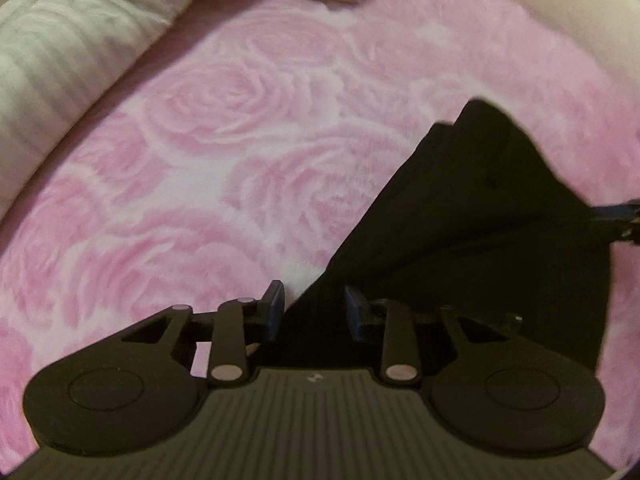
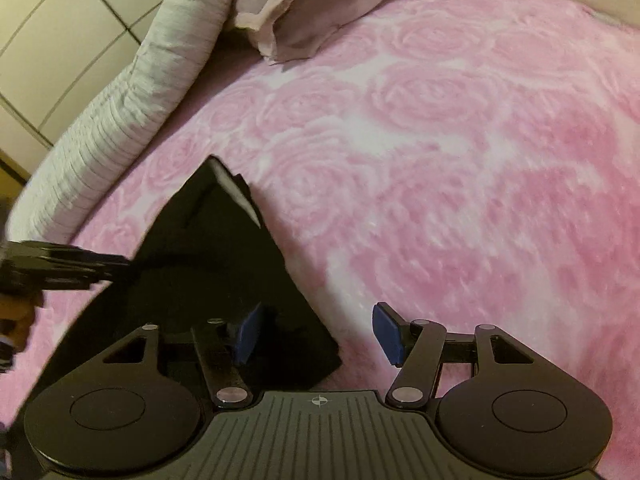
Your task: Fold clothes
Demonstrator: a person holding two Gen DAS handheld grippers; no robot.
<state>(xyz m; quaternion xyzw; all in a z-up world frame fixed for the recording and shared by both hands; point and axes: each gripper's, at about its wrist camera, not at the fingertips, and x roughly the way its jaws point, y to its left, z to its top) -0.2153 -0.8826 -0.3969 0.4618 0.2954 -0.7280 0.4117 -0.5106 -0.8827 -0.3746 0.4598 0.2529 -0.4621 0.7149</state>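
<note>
Black cloth, the garment (image 1: 480, 248) lies bunched in layers on the pink rose-patterned blanket (image 1: 240, 140), between the two tools. Left gripper (image 1: 314, 308) and right gripper (image 2: 316, 332) both stand parted with nothing pinched, each at an edge; this fits either taking hold for a fold or having just let one go. Beyond lie a striped grey bolster (image 2: 132, 92), a mauve pillow (image 2: 304, 12) and tiled wall (image 2: 60, 40).

Black garment (image 1: 500, 220) on pink rose-patterned blanket (image 1: 240, 140); blue-padded tools.
</note>
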